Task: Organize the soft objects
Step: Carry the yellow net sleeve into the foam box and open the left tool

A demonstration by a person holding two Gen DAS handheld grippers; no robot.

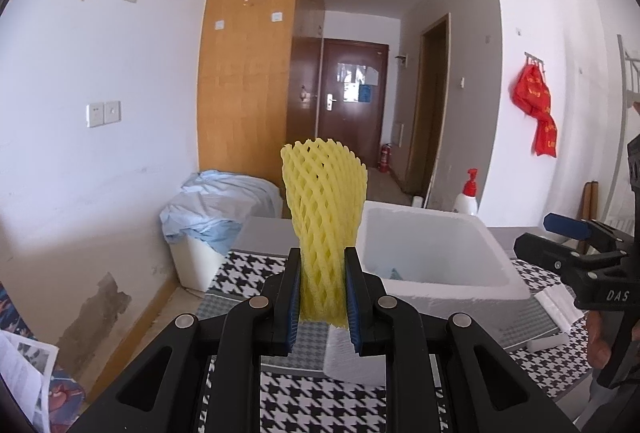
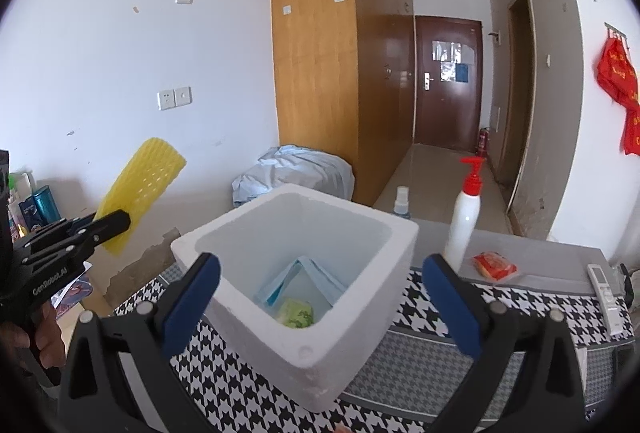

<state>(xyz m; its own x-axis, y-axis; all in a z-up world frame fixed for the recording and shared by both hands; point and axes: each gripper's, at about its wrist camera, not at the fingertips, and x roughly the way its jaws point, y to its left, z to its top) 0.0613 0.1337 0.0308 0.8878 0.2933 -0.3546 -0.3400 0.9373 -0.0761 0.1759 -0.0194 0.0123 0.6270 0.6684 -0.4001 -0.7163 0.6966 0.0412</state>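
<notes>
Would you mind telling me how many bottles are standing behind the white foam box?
2: a tall white pump bottle with a red top stands behind the box's right corner, and a small clear spray bottle stands to its left. The box may hide others.

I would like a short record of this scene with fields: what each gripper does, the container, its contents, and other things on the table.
left gripper: shut on yellow foam net, held upright in the air
right gripper: open, nothing between its pads, facing the box
container: white foam box on checked tablecloth
contents: blue-edged bag, green item
other things: pump bottle, red packet, remote control
</notes>
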